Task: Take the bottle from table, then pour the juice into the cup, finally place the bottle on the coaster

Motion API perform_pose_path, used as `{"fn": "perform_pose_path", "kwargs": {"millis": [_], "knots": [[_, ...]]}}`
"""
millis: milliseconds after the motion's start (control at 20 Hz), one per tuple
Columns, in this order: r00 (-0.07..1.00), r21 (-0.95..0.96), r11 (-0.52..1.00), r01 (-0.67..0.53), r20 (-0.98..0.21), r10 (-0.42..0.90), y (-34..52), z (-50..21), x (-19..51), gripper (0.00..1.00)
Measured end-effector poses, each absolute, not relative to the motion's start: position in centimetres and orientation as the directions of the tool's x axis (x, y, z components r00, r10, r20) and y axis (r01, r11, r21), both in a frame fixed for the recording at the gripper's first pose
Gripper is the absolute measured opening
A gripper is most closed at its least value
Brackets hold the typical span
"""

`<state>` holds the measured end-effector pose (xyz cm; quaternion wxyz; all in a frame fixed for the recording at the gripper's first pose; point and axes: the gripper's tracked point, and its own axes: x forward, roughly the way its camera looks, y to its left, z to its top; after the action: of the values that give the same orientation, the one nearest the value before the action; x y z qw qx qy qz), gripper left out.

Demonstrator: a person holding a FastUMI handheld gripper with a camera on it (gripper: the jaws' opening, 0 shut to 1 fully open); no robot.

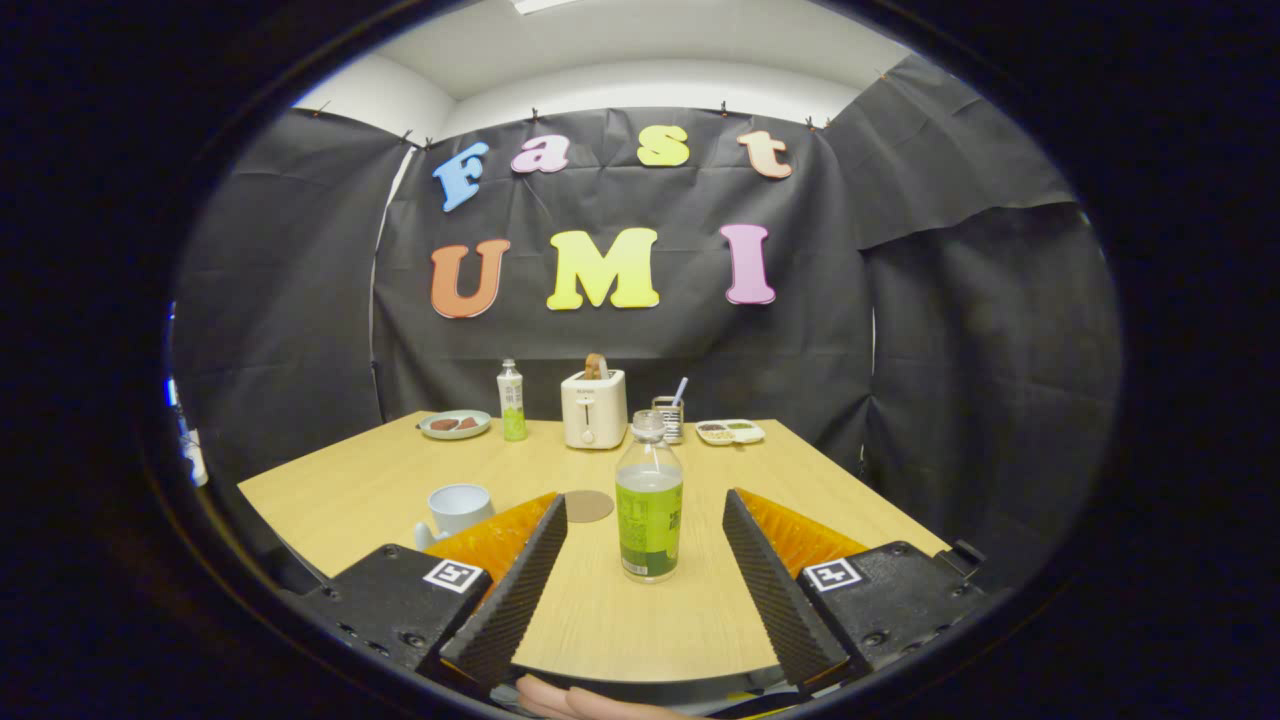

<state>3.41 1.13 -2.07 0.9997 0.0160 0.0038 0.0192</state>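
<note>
Bottle (pixel 649 500): clear plastic, green label, no cap seen on its neck, pale liquid filling the upper part. It stands upright on the worktop (pixel 360 490), between the two fingers and about level with their tips, touching neither.

Gripper (pixel 645 515): fingers spread wide, one on each side of the bottle with a clear gap to both, gripping nothing. Ridged pads face inward. A square marker sits on each finger block.

Cup (pixel 458 508): pale, with a handle, upright on the worktop just outside the left finger, partly hidden behind it.

Coaster (pixel 589 505): round, brown, flat on the worktop just beyond the left fingertip, between cup and bottle. Nothing rests on it.

Toaster (pixel 594 408): cream, well beyond the fingers near the far edge, with a brown item poking out of its slot.

Second bottle (pixel 512 401): small, green label, white cap, upright to the left of the toaster.

Plate (pixel 455 424): round, pale, left of the second bottle, carrying dark pieces of food.

Holder (pixel 668 417): small mesh container just right of the toaster, behind the near bottle's neck, with a stick-like item standing in it.

Tray (pixel 730 432): pale, shallow, divided, right of the holder, with brownish and greenish contents.

Hand (pixel 580 702): part of a person's hand, below the fingers, at the near edge.
</note>
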Motion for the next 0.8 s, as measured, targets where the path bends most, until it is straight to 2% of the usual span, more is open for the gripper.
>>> {"fn": "perform_pose_path", "kwargs": {"millis": [200, 500, 800], "knots": [[0.999, 0.005, 1.000, -0.031, 0.018, 0.031, 0.6, -3.0, 5.9, 1.00], [0.998, -0.009, 0.999, -0.053, -0.029, 0.053, 2.1, -6.1, 9.8, 1.00], [0.997, -0.003, 0.998, -0.062, -0.035, 0.062, 3.3, -6.4, 13.8, 1.00]]}}
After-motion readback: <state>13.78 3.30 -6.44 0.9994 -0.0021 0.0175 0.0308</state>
